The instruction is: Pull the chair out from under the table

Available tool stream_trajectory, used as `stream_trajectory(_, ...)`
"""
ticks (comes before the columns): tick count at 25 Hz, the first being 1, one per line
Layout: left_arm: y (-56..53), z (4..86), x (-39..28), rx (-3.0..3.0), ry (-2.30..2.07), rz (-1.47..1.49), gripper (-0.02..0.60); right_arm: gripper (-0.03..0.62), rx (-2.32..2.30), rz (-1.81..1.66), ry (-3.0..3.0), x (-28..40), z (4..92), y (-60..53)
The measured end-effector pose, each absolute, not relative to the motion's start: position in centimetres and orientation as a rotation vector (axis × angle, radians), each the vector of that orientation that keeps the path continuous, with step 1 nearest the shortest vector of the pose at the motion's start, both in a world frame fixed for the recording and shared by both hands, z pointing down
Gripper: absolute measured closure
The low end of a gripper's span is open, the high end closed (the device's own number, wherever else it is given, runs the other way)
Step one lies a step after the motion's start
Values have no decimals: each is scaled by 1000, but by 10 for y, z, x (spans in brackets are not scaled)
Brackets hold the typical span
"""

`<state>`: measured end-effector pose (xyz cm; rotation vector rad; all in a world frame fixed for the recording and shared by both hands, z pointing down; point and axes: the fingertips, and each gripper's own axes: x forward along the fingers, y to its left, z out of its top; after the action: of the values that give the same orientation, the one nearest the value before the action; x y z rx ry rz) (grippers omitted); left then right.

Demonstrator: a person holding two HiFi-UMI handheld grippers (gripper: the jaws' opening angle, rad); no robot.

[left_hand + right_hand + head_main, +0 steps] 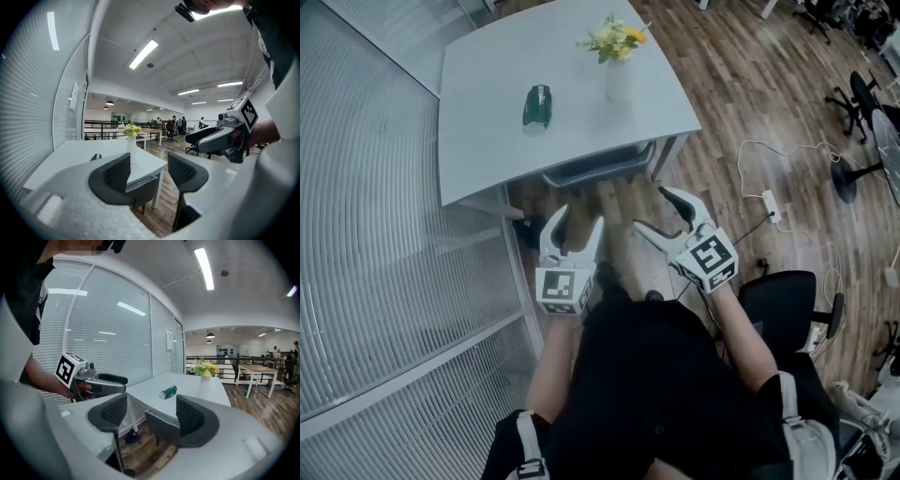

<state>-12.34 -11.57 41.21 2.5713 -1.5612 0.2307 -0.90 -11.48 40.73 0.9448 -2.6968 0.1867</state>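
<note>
A grey chair [598,170] is tucked under the near edge of the white table [487,122]; only its backrest top shows. Its back also appears in the left gripper view, chair [140,187], and in the right gripper view, chair [161,425]. My left gripper [577,225] is open, short of the chair and above the wooden floor. My right gripper [661,208] is open too, to the right at about the same distance. Neither touches the chair. Left gripper [149,171] and right gripper [152,413] both hold nothing.
On the table stand a white vase of yellow flowers [617,56] and a green packet [537,105]. A glass wall with blinds [366,234] runs along the left. A black office chair [787,305], a power strip with cable [772,206] and a fan base [844,173] lie on the right.
</note>
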Motion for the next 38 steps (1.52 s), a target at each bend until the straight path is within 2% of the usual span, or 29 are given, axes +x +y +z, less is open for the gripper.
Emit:
stream_trajectory(11, -162, 437, -158, 2667, -1385, 332, 326, 273, 979, 171, -2588, -56, 431, -154)
stream_trajectory(17, -168, 466, -158, 2677, -1247, 441, 348, 273, 936, 118, -2507, -72, 453, -158)
stream_trajectory(38, -218, 518, -155, 2649, -1245, 764, 367, 273, 682, 21, -2359, -75, 520, -219)
